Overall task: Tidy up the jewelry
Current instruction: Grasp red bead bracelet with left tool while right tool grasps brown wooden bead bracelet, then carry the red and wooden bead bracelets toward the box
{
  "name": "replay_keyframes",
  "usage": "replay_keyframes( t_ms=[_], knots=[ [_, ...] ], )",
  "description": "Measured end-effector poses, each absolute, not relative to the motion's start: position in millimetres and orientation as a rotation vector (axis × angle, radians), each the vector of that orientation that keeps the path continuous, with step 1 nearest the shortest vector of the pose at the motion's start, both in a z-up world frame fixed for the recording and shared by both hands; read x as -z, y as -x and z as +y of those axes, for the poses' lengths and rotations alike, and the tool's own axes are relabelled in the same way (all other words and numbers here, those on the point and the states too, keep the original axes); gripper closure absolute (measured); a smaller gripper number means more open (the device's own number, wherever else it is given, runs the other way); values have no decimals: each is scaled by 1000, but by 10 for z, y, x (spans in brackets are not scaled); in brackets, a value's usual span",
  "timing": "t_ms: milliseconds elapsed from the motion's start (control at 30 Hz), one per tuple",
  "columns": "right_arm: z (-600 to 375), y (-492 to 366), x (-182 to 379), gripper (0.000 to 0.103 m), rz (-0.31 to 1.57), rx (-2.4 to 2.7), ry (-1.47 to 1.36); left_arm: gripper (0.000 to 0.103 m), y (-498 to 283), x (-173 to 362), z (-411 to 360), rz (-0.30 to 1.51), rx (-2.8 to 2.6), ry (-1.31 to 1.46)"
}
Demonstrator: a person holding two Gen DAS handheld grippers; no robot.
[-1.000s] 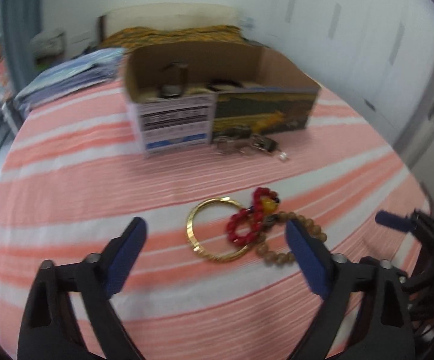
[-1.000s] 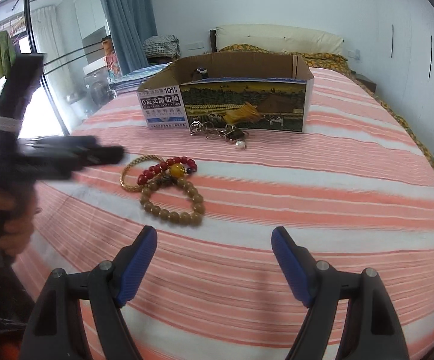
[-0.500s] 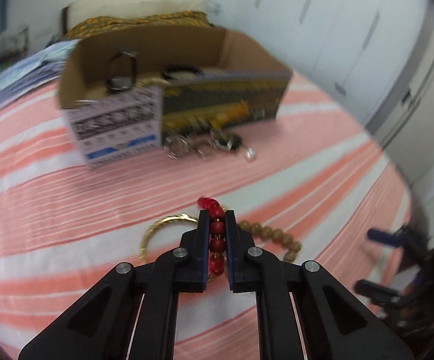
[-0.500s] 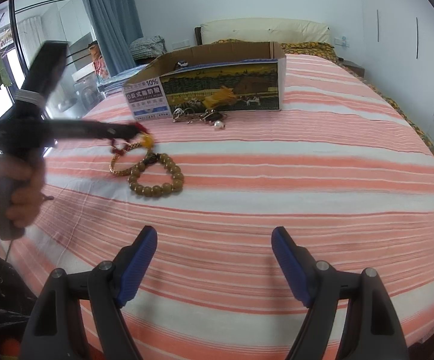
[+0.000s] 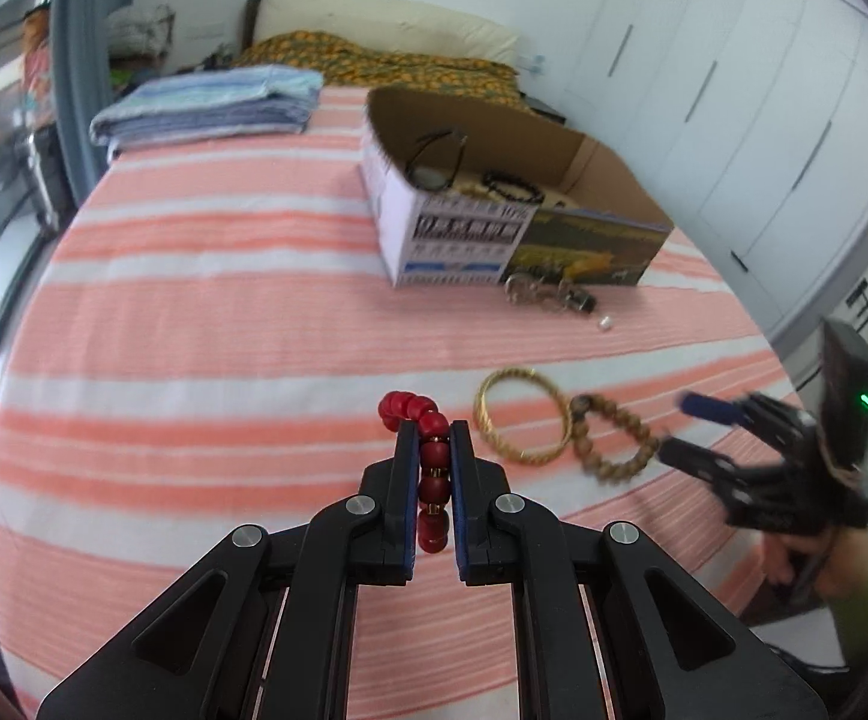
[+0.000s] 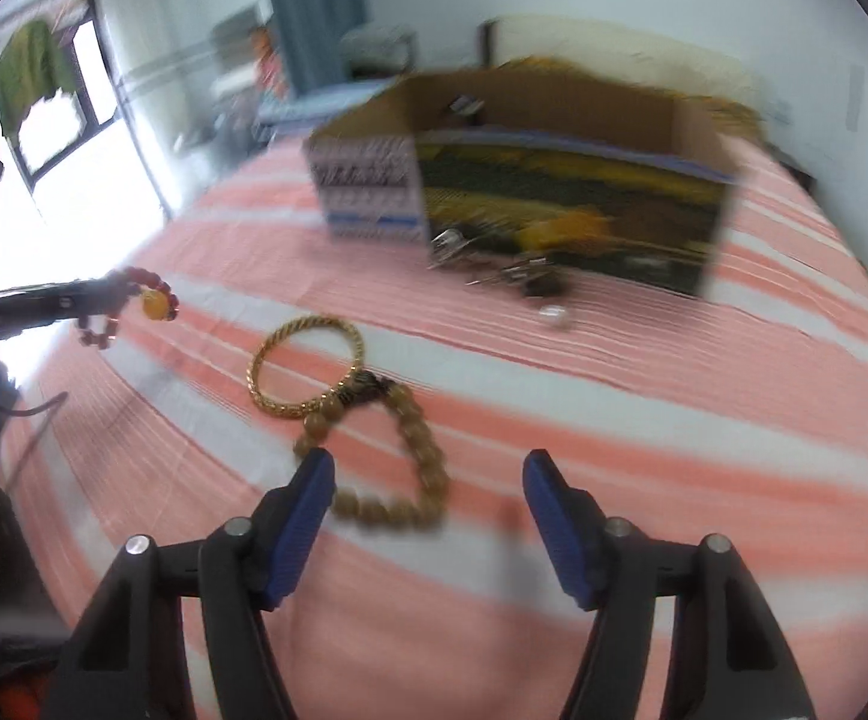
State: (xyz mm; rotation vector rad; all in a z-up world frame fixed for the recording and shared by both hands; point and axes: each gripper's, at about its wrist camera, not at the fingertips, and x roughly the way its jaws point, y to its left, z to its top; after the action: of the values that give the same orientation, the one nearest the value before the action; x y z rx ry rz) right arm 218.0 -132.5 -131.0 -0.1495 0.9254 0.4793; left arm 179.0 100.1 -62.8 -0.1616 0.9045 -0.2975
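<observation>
Red round-bead bracelet (image 5: 432, 468) clamped between closed fingers of left gripper (image 5: 434, 450), lifted off striped orange-and-white bedspread (image 5: 194, 312), likely bound for open cardboard box (image 5: 601, 162) at far right. Right gripper (image 6: 428, 480) spread wide, holding nothing, hovering near brown wooden-bead bracelet (image 6: 404, 468), apparently lining up on it. Twisted gold bangle (image 6: 305, 363) touching those beads, just left.

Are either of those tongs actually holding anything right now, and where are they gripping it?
The left tongs pinch the red bead bracelet across one side of its loop. The right tongs are open and hold nothing, above the brown bead bracelet.
</observation>
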Motion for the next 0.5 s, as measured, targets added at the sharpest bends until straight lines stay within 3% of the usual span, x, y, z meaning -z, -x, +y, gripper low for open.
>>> replay_keyframes(
  t_ms=[100,500],
  knots=[
    [-1232,-2216,1305,90,897,-456,248,96,-1739,714,1004,908,284,187],
    [-1865,-1616,418,91,785,-440,80,96,-1565,460,970,829,301,241]
  ],
)
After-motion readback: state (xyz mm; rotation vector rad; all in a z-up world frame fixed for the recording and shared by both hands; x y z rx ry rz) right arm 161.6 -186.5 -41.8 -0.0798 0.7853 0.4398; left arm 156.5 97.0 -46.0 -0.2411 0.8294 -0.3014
